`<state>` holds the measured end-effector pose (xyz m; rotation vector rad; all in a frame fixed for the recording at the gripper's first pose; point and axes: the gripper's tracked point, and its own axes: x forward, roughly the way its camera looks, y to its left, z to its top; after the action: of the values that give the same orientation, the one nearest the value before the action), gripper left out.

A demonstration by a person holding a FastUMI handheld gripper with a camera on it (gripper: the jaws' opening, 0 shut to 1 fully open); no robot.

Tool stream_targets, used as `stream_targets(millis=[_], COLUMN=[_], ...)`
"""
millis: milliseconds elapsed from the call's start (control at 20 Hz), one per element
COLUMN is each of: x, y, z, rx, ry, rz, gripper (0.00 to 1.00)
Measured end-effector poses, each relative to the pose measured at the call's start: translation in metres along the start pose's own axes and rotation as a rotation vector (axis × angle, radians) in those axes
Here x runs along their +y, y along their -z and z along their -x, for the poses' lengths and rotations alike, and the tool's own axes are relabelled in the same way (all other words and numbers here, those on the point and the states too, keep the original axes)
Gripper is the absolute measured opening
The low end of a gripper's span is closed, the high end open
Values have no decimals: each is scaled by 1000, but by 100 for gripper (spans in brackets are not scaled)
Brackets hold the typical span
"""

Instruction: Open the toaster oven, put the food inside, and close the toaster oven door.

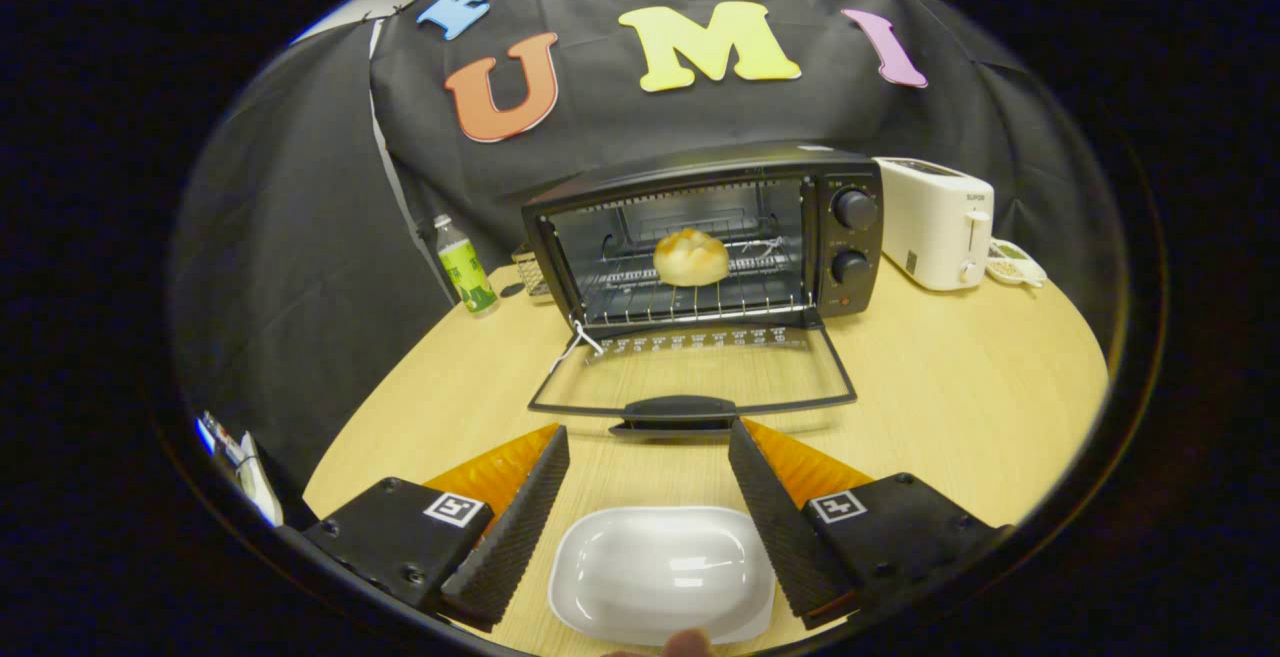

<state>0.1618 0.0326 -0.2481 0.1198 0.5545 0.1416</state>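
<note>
A black toaster oven (700, 237) stands on the wooden table (950, 397) beyond my fingers. Its glass door (690, 372) lies folded down flat toward me, with the dark handle (680, 409) just ahead of my fingertips. A round bread roll (691, 257) rests on the wire rack inside the oven. My gripper (648, 440) is open, with nothing between its fingers. An empty white dish (662, 572) lies on the table below and between the fingers.
A white toaster (935, 222) stands right of the oven, with a small dish (1015, 265) beside it. A green-labelled bottle (466, 265) stands left of the oven. A fingertip (688, 644) shows at the near edge of the white dish.
</note>
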Motion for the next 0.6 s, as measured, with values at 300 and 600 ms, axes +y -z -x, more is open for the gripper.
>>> stream_targets(millis=[300, 600], x=[-11, -22], y=[28, 36], z=[-22, -46], rx=[82, 130], ry=[24, 68], rz=[-32, -17], gripper=[100, 100])
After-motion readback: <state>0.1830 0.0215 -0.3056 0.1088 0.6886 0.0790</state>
